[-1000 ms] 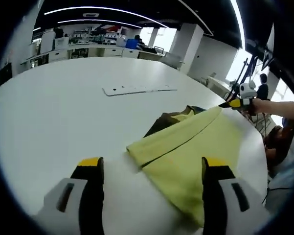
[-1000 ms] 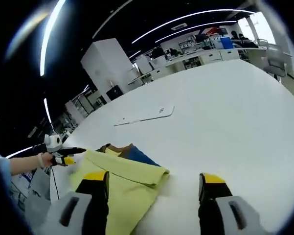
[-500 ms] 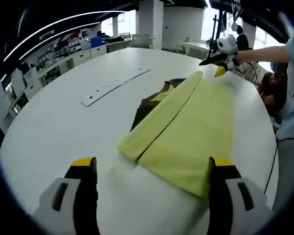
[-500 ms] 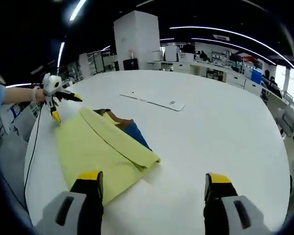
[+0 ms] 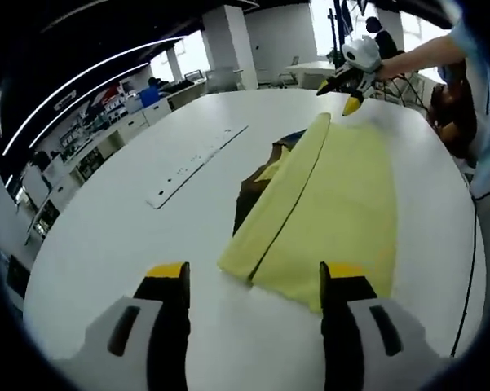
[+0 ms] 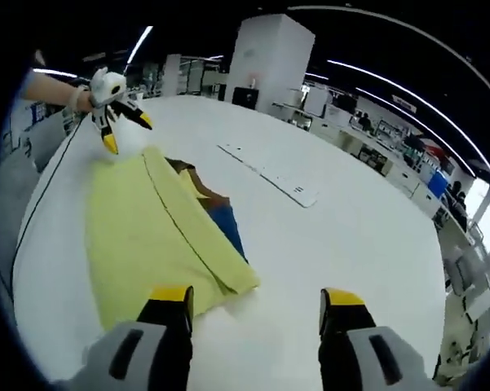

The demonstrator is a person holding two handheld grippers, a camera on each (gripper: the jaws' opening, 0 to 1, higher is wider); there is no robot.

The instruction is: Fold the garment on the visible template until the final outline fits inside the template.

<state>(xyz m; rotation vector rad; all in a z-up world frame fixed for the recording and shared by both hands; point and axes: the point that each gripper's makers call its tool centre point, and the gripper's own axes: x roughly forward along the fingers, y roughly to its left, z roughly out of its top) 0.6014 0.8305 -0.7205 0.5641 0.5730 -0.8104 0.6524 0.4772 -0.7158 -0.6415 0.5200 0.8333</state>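
Yellow garment (image 5: 326, 212) lying partly folded on the white tabletop (image 5: 130, 220), one long panel doubled over, with darker brown and blue cloth (image 6: 216, 208) showing past the fold. In the left gripper view the left gripper (image 5: 253, 281) has its jaws spread wide and holding nothing; the near corner of the fold lies just ahead of them, between the two tips, and the cloth runs away ahead and toward the right-hand jaw. In the right gripper view the right gripper (image 6: 254, 303) is likewise wide apart and empty, the garment's near edge lying just ahead of its left-hand jaw. A white strip (image 6: 269, 173) lies well beyond. Probable risks: a pinch taking only the top layer would drag the fold open; uneven pulls could skew the outline; the darker cloth may stay protruding.
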